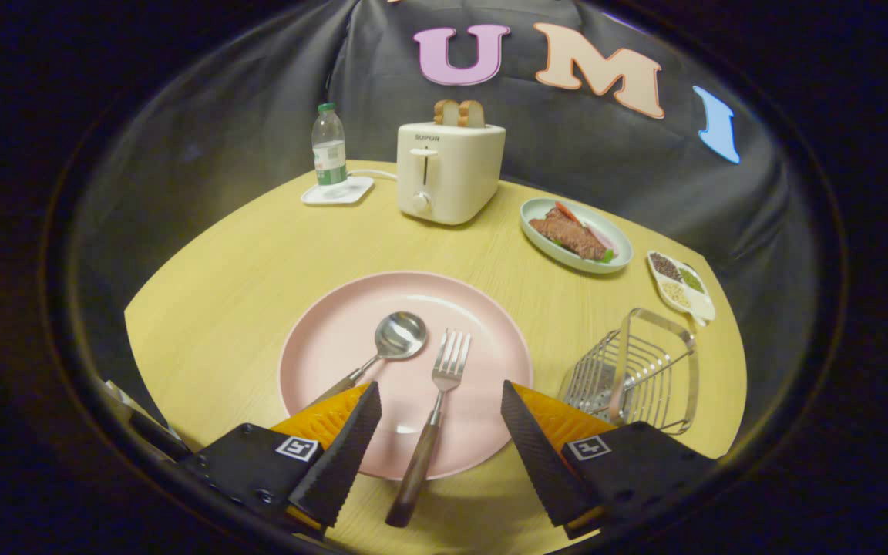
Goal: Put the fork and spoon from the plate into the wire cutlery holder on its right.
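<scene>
While the fingers stand wide apart, nothing is held:
Gripper (440, 401): released, above the near rim of the pink plate (336, 339).
Fork (432, 416): on the plate between the fingers, handle past the rim.
Spoon (382, 347): just ahead of the left finger, bowl up.
Wire cutlery holder (637, 374): on the table (243, 254), beside the right finger.
</scene>
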`<state>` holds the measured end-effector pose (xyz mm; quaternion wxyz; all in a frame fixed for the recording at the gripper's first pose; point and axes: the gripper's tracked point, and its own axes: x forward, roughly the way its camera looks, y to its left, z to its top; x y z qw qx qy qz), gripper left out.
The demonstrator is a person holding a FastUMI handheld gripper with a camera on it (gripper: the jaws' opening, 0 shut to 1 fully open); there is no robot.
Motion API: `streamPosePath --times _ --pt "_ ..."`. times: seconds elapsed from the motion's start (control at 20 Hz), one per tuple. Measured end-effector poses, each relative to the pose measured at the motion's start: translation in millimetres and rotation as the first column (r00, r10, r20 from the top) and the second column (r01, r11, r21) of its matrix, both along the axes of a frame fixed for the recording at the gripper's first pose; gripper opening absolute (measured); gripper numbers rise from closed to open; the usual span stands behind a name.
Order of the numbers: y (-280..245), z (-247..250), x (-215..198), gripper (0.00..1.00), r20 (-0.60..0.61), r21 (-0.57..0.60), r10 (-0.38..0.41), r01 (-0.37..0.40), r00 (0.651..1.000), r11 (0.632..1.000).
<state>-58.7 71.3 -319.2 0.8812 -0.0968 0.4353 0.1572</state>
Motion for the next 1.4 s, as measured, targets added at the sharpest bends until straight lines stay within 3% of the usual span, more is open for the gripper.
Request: streamPosePath --times 0.15,0.45,0.65,0.7,0.9,1.0,1.2,1.4 --pt "3 -14 -11 1.00 -0.065 -0.009 0.022 -0.023 0.998 1.000" --pt "9 -27 -22 0.70 -0.143 -0.023 0.037 -0.040 0.989 0.999" --pt "5 -30 -22 0.49 -0.174 -0.026 0.020 -0.025 0.985 0.999" --pt "5 -31 -22 0.49 -0.183 -0.024 0.015 -0.020 0.983 1.000" --pt "5 -33 -22 0.27 -0.210 -0.005 -0.003 0.002 0.978 1.000" --pt "1 -32 -19 0.27 -0.214 -0.001 -0.021 0.021 0.977 1.000" --pt "-1 -33 -18 0.07 -0.241 -0.019 -0.035 0.032 0.970 0.999" --pt "-6 -29 -15 0.07 -0.258 -0.038 -0.036 0.027 0.966 0.999"
